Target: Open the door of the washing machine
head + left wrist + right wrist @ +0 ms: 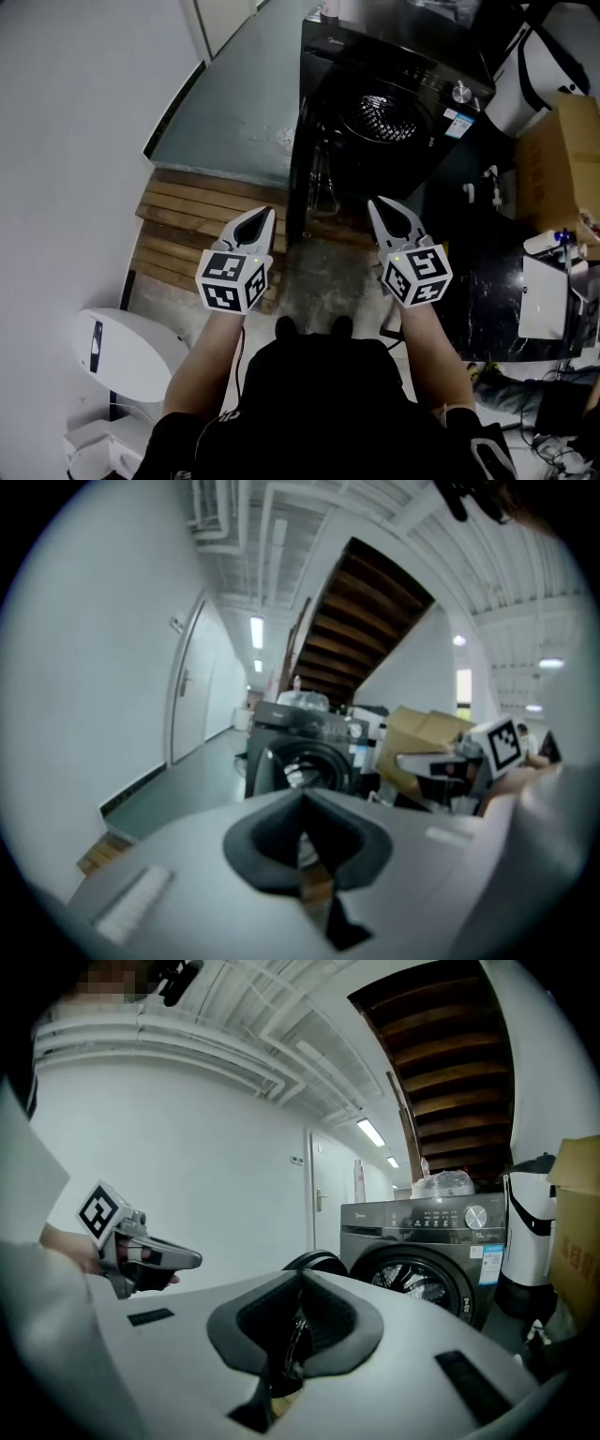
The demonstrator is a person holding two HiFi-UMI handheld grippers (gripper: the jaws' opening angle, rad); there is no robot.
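The black washing machine [394,94] stands ahead of me with its round door [314,178] swung out to the left and the steel drum [384,117] showing. Both grippers hang in the air in front of me, well short of the machine and touching nothing. My left gripper [265,217] is shut and empty. My right gripper [378,208] is shut too, with nothing between its jaws. In the right gripper view the machine [427,1241] and its open door [314,1262] lie beyond the jaws. The left gripper view shows the machine [305,752] straight ahead.
A slatted wooden platform [192,230] lies on the floor at the left, beside a white wall. A white appliance [122,352] sits at my lower left. A cardboard box [562,155], a white tank [544,66] and assorted clutter crowd the right of the machine.
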